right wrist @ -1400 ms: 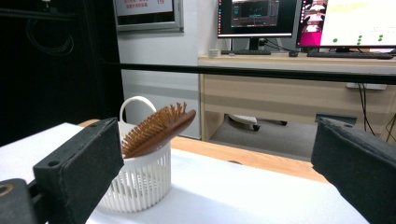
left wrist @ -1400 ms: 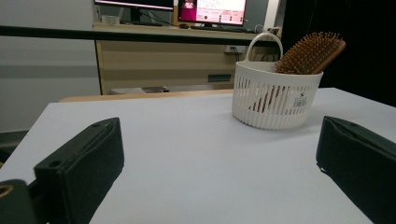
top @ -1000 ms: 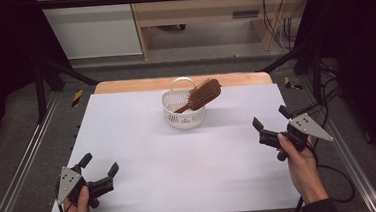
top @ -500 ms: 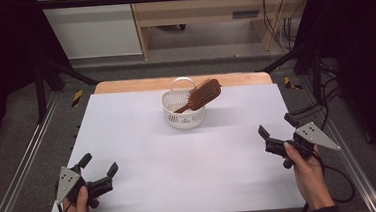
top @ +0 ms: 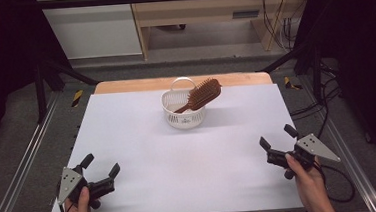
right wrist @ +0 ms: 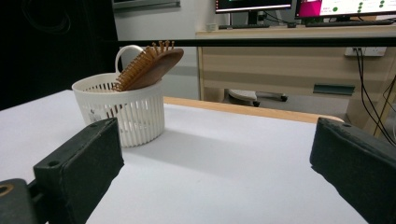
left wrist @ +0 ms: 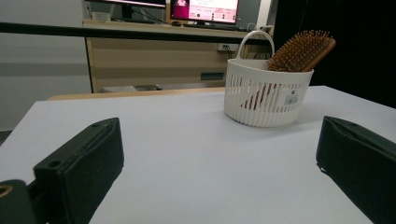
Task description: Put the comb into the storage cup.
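A white slatted basket (top: 184, 115) (left wrist: 266, 101) (right wrist: 122, 113) stands at the far middle of the white table (top: 190, 161). A brown wooden hairbrush (top: 201, 95) (left wrist: 301, 50) (right wrist: 149, 65) leans in it, bristle head sticking out over the rim. My left gripper (top: 101, 164) rests at the near left corner, open and empty. Low at the near right edge my right gripper (top: 277, 136) is open too, with nothing between its jaws. Both are far from the basket.
Metal frame rails (top: 24, 162) run along both table sides. A wooden desk (top: 204, 9) with monitors (left wrist: 204, 9) stands beyond the far edge. Cables (top: 321, 106) lie on the floor at the right.
My right gripper has drawn back toward the near right edge of the table and lowered. The left gripper, basket and brush have stayed put.
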